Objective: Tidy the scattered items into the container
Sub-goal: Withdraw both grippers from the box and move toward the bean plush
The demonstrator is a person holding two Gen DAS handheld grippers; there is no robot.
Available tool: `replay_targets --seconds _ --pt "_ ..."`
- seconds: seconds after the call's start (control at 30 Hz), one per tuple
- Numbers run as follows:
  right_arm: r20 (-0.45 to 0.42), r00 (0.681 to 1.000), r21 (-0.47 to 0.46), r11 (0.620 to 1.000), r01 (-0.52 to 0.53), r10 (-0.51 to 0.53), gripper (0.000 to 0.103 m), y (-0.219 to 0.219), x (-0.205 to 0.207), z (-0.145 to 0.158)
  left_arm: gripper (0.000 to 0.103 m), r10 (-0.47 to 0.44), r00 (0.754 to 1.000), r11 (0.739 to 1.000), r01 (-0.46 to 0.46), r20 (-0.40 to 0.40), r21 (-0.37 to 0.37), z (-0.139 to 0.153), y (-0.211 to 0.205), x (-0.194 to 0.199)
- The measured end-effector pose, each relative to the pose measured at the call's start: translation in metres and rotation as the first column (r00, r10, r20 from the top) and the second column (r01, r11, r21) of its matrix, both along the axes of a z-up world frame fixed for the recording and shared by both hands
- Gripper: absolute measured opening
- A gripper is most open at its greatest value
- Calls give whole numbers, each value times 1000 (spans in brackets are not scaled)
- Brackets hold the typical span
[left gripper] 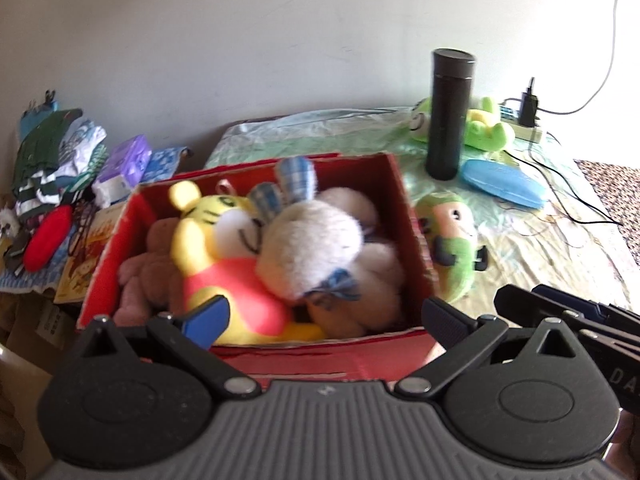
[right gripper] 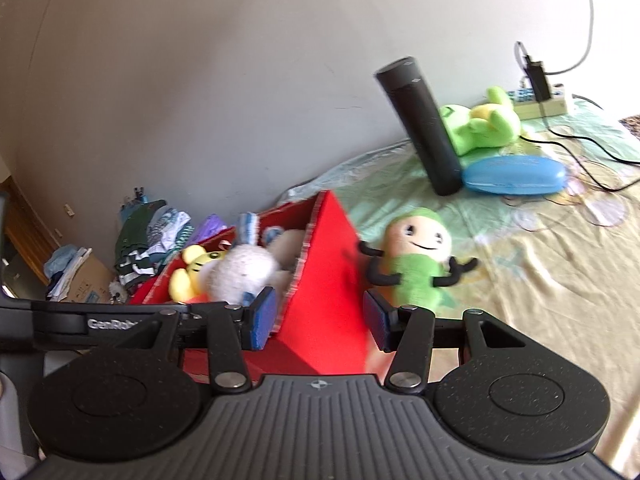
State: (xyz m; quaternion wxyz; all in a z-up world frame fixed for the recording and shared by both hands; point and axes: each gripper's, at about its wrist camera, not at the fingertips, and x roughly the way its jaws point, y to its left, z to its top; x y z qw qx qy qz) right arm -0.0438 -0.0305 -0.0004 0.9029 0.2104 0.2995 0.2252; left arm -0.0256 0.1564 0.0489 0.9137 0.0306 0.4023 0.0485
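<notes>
Left gripper (left gripper: 324,318): I hold it with jaws spread wide and nothing between them, above the near wall of the red cardboard box (left gripper: 394,200). In the box, straight ahead of it: a yellow tiger plush (left gripper: 224,248) in an orange top, a grey-white rabbit plush (left gripper: 312,248) with blue checked ears lying partly over the tiger, and a pinkish-brown plush (left gripper: 140,276) on the left. Right gripper (right gripper: 320,320): jaws moderately open and unloaded, straddling the box's near right corner. Just ahead and slightly right of it, a green-and-peach doll (right gripper: 416,264) with black arms lies on the bed sheet (right gripper: 540,280), close against the box's outer right wall. Farther ahead and right: an upright black flask (right gripper: 424,128), a blue glasses case (right gripper: 516,174) beside its base, and a bright green frog plush (right gripper: 480,124) behind both. At the far right edge, a power strip (right gripper: 544,104) with plugged cables. Left of the box, off the bed: folded clothes (left gripper: 52,152), a red pouch (left gripper: 48,240).
</notes>
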Motion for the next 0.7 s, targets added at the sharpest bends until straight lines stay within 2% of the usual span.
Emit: replay_targets --seconds 0.33,0.5,0.7 --pt "-61 996 4 997 71 -71 53 -34 -2 -10 102 -114 993 993 114 8 -9 0 -36 -2" --pt "-103 989 8 994 109 -108 53 -49 -4 -18 102 -228 973 973 229 40 -9 -1 -60 -9" --pt "-134 977 6 986 169 -167 53 -70 -7 -27 102 -319 947 947 320 30 -36 -20 -79 -9"
